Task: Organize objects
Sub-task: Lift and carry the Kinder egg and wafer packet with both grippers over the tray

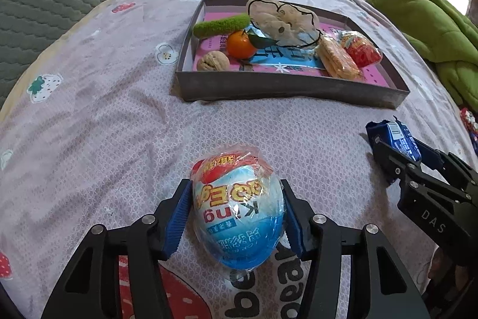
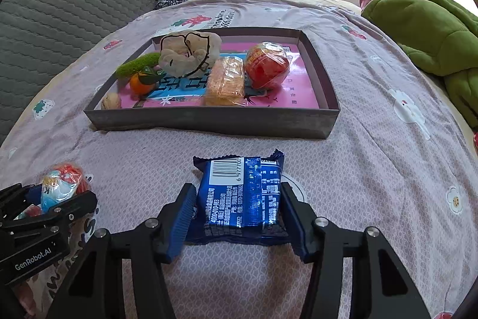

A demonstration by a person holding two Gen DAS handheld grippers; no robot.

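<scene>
the left claw has its blue pads closed against the sides of a wrapped toy egg lying on the bed, nearer than the grey tray. the egg looks light and hard-shelled, its film slippery, so the widest middle seems the safest hold. the right claw has closed on a blue biscuit packet, also short of the tray; it seems light, crinkly and crushable. the tray already holds a mandarin, a walnut and crackers.
</scene>
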